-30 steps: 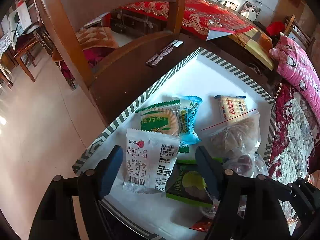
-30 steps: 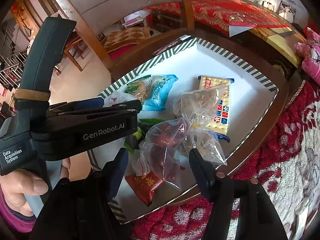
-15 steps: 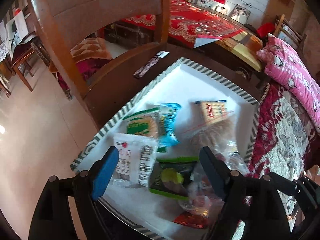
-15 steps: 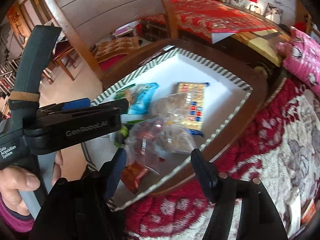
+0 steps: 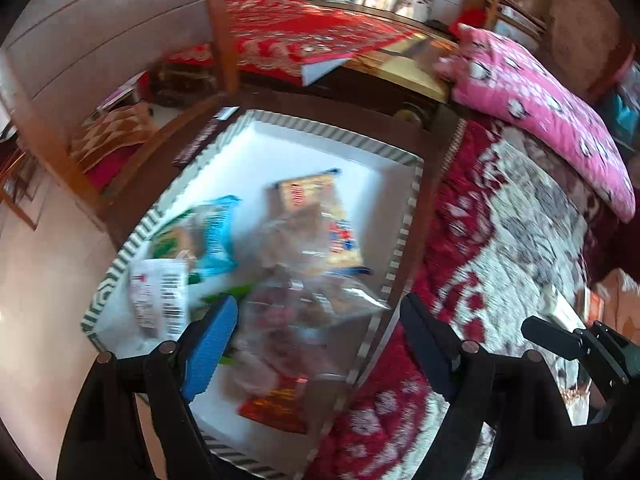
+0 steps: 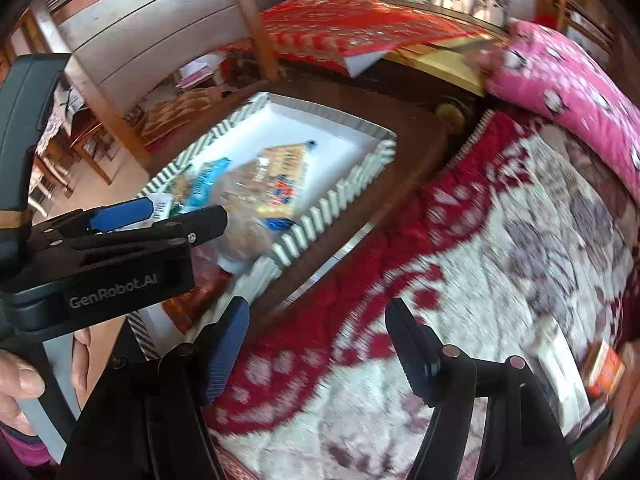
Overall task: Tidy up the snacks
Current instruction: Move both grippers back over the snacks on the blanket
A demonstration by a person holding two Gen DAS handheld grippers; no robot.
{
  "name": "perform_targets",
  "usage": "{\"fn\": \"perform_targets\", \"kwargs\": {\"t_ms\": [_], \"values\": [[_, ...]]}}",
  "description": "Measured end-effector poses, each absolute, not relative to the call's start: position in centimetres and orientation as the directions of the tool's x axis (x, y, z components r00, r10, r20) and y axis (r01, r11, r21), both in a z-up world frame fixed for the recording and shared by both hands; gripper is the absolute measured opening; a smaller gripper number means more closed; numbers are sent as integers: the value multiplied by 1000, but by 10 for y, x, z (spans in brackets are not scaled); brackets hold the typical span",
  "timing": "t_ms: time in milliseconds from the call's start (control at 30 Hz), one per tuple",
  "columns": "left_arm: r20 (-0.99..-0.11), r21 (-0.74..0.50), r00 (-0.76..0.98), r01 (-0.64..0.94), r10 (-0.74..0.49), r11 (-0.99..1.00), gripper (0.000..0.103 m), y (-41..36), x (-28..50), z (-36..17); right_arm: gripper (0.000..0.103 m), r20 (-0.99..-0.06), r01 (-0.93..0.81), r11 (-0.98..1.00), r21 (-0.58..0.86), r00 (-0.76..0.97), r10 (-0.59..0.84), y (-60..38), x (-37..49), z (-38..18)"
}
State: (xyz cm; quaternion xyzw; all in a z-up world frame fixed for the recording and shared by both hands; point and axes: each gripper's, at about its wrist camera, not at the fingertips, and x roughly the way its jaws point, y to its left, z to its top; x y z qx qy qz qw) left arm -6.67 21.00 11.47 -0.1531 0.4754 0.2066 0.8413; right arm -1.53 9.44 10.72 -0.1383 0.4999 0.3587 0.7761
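White and rimmed in green-and-white stripes, the tray (image 5: 404, 216) fills the centre-left of the left wrist view and carries all the snacks in a loose, overlapping heap. A cracker packet (image 5: 316, 216) lies mid-frame, a blue-edged biscuit packet (image 5: 208, 236) to its left, a white barcode sachet (image 5: 160, 300) at lower left, clear bags (image 5: 296, 312) of reddish and brown pieces piled in the lower middle, and a red packet (image 5: 276, 404) near the bottom edge.

The left tool (image 5: 316, 344) is released, jaws spread wide with nothing between them, hanging over the clear bags and the tray's right rim. The right tool (image 6: 320, 352) is likewise released and empty, low in its frame over the red-and-white patterned bedspread (image 6: 500, 260), well apart from the tray at upper left.

Both views are smeared with motion, so the sensible course is probably to steady the tools before committing. Judging by the heap, lifting the top item first makes sense: the clear bags look slack and slippery, so pinch a gathered fold, not the bulging middle. Flat packets are best caught by an edge. The bedspread is soft, so things set there may tip.
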Motion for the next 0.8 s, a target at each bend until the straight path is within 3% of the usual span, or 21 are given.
{"fn": "perform_targets", "kwargs": {"t_ms": [533, 800], "values": [[-888, -38, 450, -266, 89, 963, 83, 95, -13, 101, 76, -910, -515, 849, 116, 288, 299, -45, 18, 80], [-909, -20, 408, -249, 86, 968, 83, 85, -5, 87, 77, -928, -491, 867, 84, 279, 248, -103, 63, 58]]}}
